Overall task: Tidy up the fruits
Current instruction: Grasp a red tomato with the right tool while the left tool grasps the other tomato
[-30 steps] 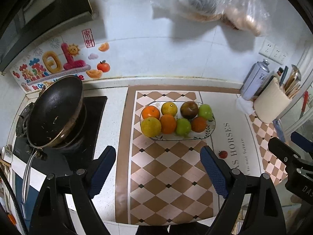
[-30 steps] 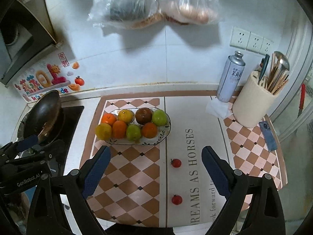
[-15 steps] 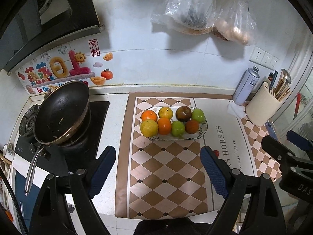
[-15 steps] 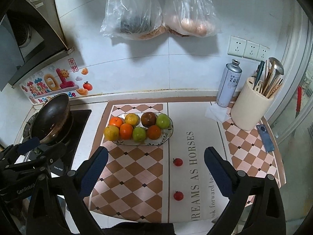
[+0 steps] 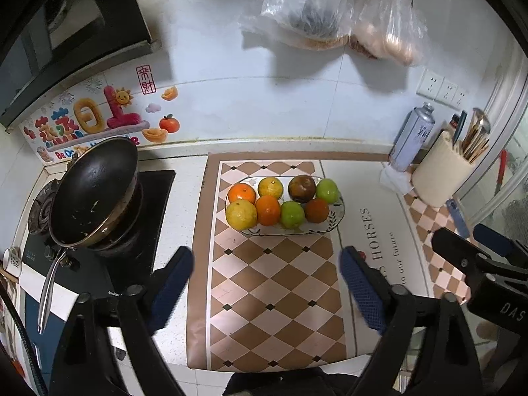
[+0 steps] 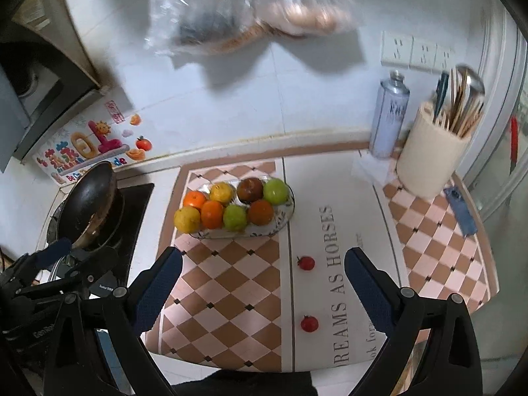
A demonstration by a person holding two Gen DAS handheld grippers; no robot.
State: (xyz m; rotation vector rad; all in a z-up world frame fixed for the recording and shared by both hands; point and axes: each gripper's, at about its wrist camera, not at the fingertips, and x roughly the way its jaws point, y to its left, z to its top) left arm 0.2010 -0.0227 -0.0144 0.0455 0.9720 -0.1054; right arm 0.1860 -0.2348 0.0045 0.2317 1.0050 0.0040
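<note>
An oval patterned plate point(image 5: 340, 213) point(image 6: 287, 217) holds several oranges, lemons, green fruits and a dark one on the checkered mat. Two small red tomatoes lie on the mat's white strip in the right wrist view, one nearer the plate point(image 6: 306, 263) and one nearer the front edge point(image 6: 309, 323). My left gripper point(image 5: 265, 283) is open and empty, held above the mat in front of the plate. My right gripper point(image 6: 263, 279) is open and empty, above the mat with the tomatoes between its fingers in view.
A black pan point(image 5: 92, 191) sits on the stove at the left. A spray can point(image 6: 387, 112), a cream utensil holder point(image 6: 430, 161) and a blue lighter point(image 6: 460, 211) stand at the right. Plastic bags point(image 5: 330, 10) hang on the wall.
Both grippers rose and pulled back from the counter, then the right one tilted; the view shifts. Both stay open and empty. The fruit and tomatoes have not moved.
</note>
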